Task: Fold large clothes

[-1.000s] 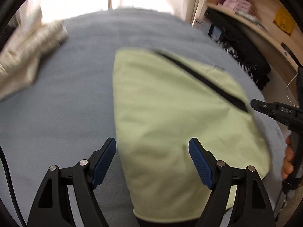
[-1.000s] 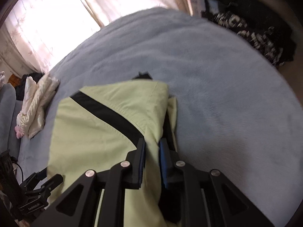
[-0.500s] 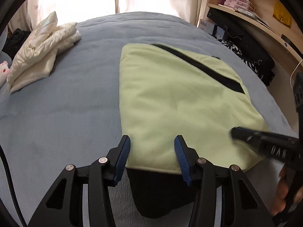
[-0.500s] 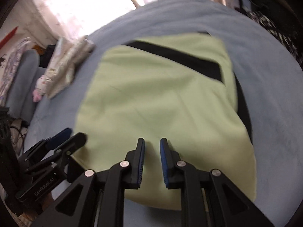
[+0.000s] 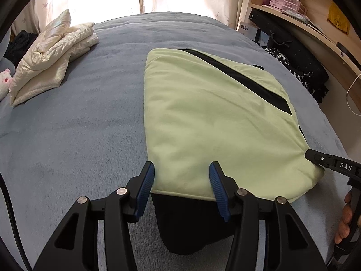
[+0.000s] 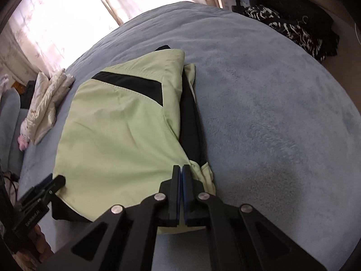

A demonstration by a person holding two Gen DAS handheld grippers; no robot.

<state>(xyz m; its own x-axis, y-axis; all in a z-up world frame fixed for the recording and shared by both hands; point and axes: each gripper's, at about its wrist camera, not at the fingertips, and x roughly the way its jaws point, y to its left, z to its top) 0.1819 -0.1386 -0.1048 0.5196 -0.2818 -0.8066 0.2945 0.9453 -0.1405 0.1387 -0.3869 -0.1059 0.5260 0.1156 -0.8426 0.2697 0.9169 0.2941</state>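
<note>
A light green jacket point(image 5: 214, 122) with a black stripe lies folded flat on the grey-blue bed point(image 5: 74, 135); it also shows in the right wrist view point(image 6: 121, 135). A black part point(image 5: 191, 223) sticks out under its near edge. My left gripper point(image 5: 181, 187) is open, its blue pads on either side of the jacket's near left corner, just above the cloth. My right gripper point(image 6: 181, 176) has its jaws pressed together at the jacket's near right corner, where the cloth bunches; it shows at the right edge of the left wrist view point(image 5: 320, 159).
A folded cream puffy jacket point(image 5: 49, 56) lies at the far left of the bed, also in the right wrist view point(image 6: 47, 101). Dark clothes point(image 6: 293, 27) lie beside the bed on the right. A wooden shelf point(image 5: 304, 22) with boxes stands at the right.
My right gripper has closed fully and moved to the jacket's near right corner. My left gripper stays open at the near left corner, slightly closer to the edge.
</note>
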